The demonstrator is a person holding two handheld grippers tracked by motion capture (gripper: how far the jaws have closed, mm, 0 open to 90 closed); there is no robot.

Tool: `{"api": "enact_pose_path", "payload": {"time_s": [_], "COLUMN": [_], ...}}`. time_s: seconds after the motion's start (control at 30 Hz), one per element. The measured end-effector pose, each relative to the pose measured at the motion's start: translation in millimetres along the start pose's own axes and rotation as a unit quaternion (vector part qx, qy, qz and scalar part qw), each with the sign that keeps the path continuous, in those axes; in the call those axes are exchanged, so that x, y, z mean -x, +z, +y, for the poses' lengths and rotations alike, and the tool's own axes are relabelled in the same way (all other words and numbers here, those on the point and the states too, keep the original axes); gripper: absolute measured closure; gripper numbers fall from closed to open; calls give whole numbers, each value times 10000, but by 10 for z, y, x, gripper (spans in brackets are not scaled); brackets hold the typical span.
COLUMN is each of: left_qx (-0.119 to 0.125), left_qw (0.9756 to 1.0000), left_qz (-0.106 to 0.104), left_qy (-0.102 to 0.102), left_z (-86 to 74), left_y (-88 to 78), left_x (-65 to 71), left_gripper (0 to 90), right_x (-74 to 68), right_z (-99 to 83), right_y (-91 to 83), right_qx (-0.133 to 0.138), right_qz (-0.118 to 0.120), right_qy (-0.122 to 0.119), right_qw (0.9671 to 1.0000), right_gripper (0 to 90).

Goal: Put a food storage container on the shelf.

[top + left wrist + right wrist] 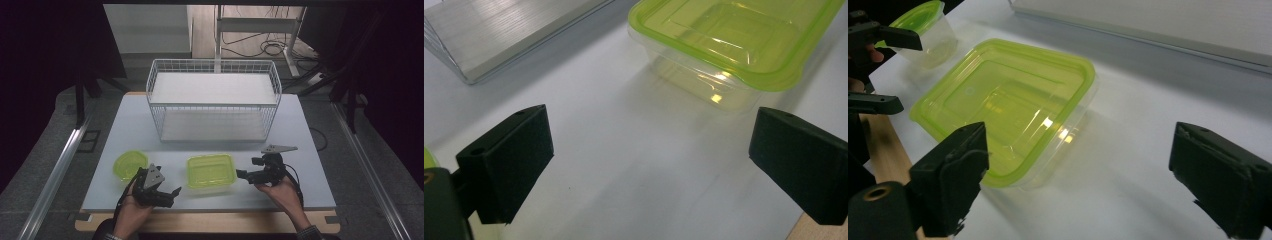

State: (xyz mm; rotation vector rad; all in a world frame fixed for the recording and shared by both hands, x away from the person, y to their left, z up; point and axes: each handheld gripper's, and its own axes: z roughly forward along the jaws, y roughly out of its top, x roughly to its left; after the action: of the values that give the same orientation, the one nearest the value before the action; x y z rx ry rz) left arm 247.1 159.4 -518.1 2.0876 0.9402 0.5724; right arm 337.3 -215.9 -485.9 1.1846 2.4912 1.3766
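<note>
A person at a white worktop [300, 150] brings two hand-held tongs in on a square, green-lidded container [211, 171] that sits near the front edge, between them. The left tongs [172, 195] hover just left of its near corner, jaws spread wide and holding nothing. The right tongs [242, 174] point at its right side, jaws likewise wide apart and empty; from the right gripper view the container [1003, 105] lies ahead and left of the gap, not yet between the pads. The step in hand looks like the approach to a grasp. The next move probably calls for one pair to slide in until the rim sits between its pads, then close gently, since the thin clear walls may flex. A small round tub with a green lid [130, 165] stands to the far left of the left hand, close enough to be knocked. A white wire basket [214, 75] fills the far middle of the worktop, well clear of both hands
</note>
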Motion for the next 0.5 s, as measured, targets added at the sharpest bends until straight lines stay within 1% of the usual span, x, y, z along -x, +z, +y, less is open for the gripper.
{"api": "enact_pose_path", "payload": {"time_s": [0.07, 0.13, 0.2, 0.23, 0.27, 0.33, 0.4, 0.43, 0.47, 0.5], "left_qx": [-1, -22, -26, -37, -41, -42, -34, -34, -35, -35], "left_qw": [10000, 10000, 10000, 10000, 10000, 10000, 10000, 10000, 10000, 10000], "left_qz": [4, 7, 8, 8, 9, 10, 9, 10, 4, 3], "left_qy": [-6, 10, 17, 31, 36, 36, 31, 27, 8, 12], "left_z": [-1, -2, -1, -1, -1, -2, -2, -3, -4, -4], "left_y": [0, 0, 2, 2, 3, 1, 0, 0, 1, 1], "left_x": [-3, -3, 0, 1, 2, 2, 0, 0, 3, 4], "left_gripper": [36, 35, 35, 34, 34, 34, 34, 34, 34, 34], "right_x": [6, 13, 8, 10, 8, 12, 43, 70, 70, 87], "right_z": [23, 53, 84, 89, 115, 123, 134, 137, 137, 137], "right_y": [30, 82, 149, 166, 240, 271, 338, 379, 379, 397], "right_qx": [-66, -171, -312, -329, -449, -502, -608, -672, -672, -702], "right_qz": [100, 226, 269, 284, 333, 345, 429, 528, 528, 596], "right_qy": [21, 95, 100, 84, 145, 173, 288, 399, 399, 459], "right_qw": [9999, 9996, 9991, 9990, 9983, 9980, 9968, 9955, 9955, 9947], "right_gripper": [155, 202, 256, 272, 305, 320, 357, 404, 404, 425]}}
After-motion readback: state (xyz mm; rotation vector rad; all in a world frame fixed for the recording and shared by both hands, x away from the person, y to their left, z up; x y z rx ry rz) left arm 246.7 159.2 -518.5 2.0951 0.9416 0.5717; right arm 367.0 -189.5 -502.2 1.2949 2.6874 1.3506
